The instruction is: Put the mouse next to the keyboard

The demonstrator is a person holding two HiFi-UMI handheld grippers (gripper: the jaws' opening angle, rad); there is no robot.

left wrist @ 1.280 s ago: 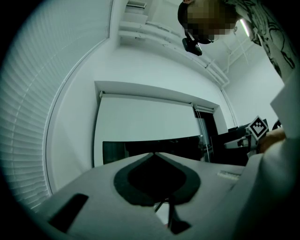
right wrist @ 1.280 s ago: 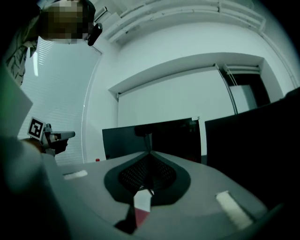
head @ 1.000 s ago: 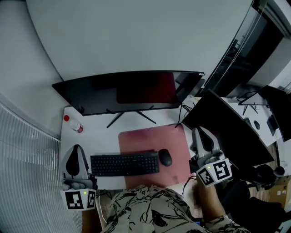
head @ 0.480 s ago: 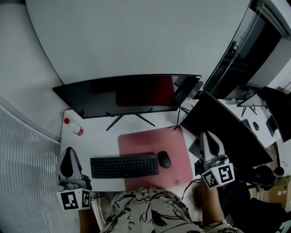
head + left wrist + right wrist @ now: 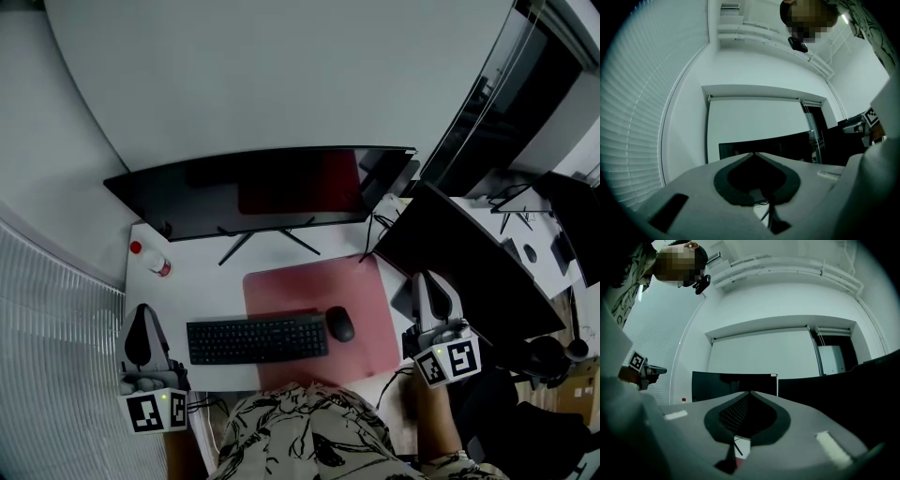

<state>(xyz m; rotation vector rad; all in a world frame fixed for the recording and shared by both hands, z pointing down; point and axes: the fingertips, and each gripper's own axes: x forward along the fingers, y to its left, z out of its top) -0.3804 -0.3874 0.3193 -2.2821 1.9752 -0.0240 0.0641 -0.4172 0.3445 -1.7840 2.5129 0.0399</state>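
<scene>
**Mouse lies by the keyboard; both tongs closed, empty**

Head view: your left gripper (image 5: 143,311) hangs at the left edge of the desk (image 5: 197,281) and your right gripper (image 5: 430,277) at its right edge. Both are well apart from the one mouse (image 5: 339,323), which lies on the red mat (image 5: 314,286) just beside the right end of the one keyboard (image 5: 258,338). Two screens: a curved monitor (image 5: 262,192) behind, and a second monitor (image 5: 459,262) close by your right gripper. One bottle (image 5: 150,258) stands at the rear left.

Left gripper view: the jaw tips meet on nothing, with the curved monitor (image 5: 764,143) ahead.

Right gripper view: the jaws are together on nothing, with both screens ahead.
</scene>
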